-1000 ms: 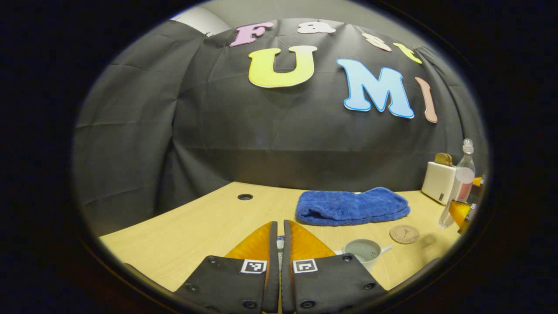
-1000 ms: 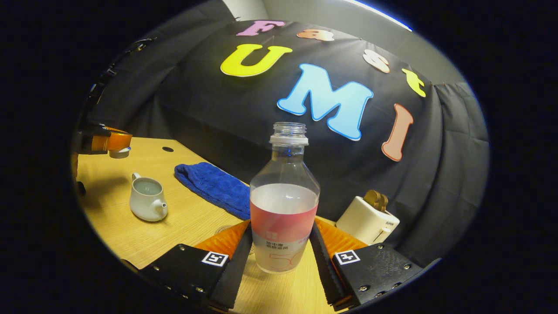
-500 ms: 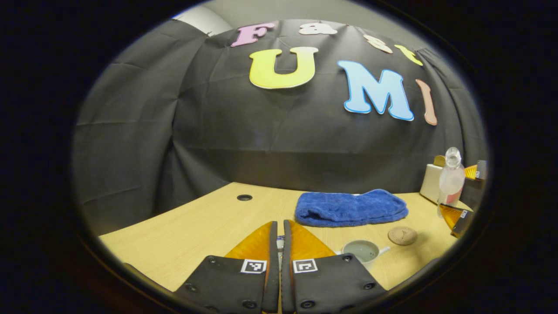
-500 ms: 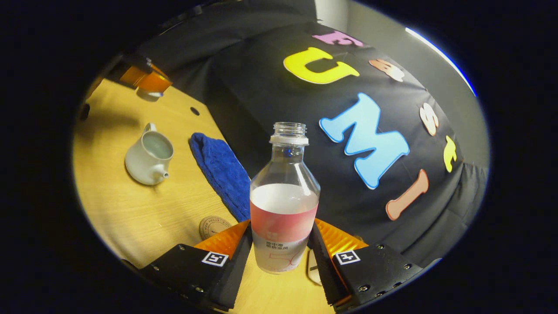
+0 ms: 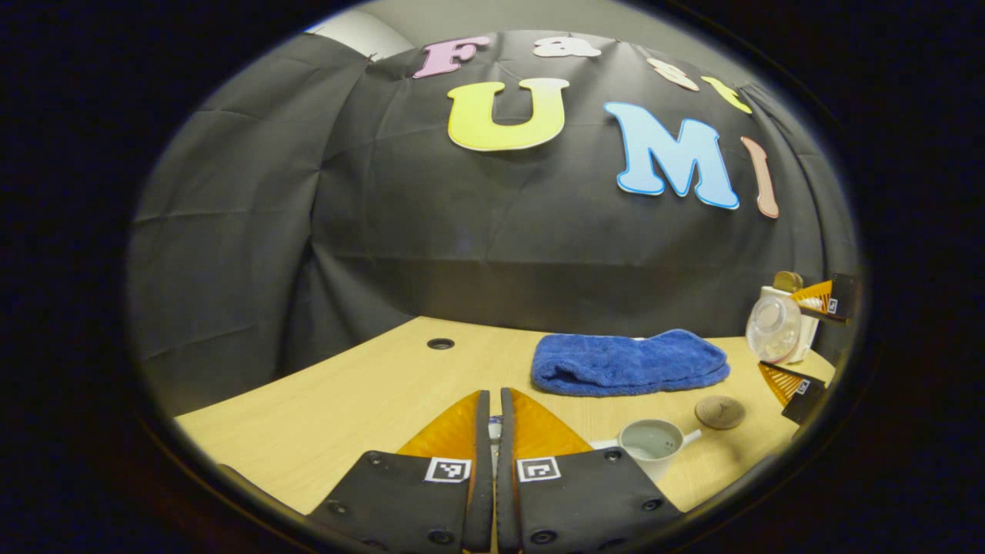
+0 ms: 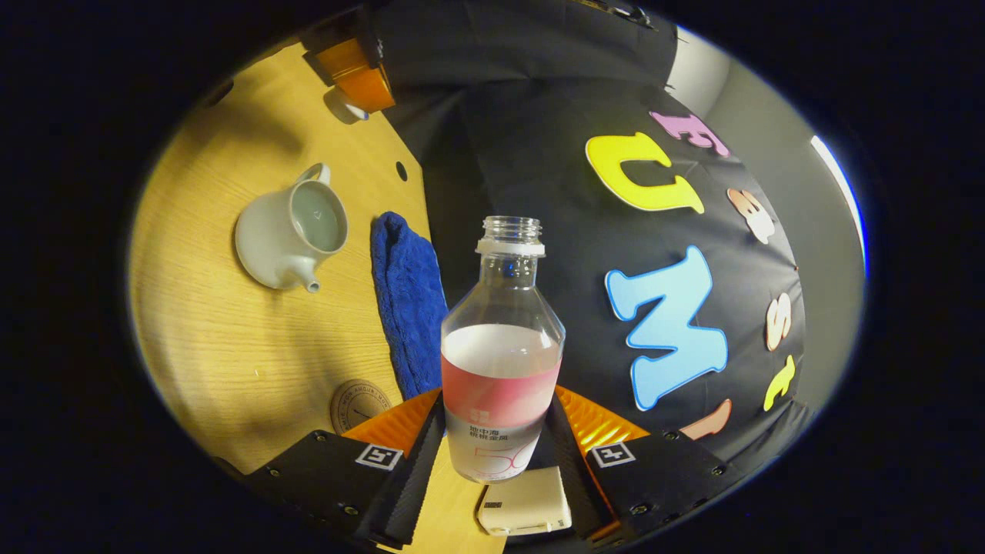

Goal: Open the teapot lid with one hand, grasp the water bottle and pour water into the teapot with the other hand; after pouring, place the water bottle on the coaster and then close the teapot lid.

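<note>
The water bottle point(image 6: 502, 362), uncapped, was clamped between both fingers of the right hand-held gripper point(image 6: 499, 431) and carried tilted toward the open teapot point(image 6: 291, 231) on the counter point(image 6: 215, 338), the coaster point(image 6: 358, 405) lying nearer. The left hand-held gripper point(image 5: 492, 431) was nearly closed, apparently on the lid point(image 6: 348, 108), held clear. If tipped before the mouth was over the small opening, water would likely be spilled.
</note>
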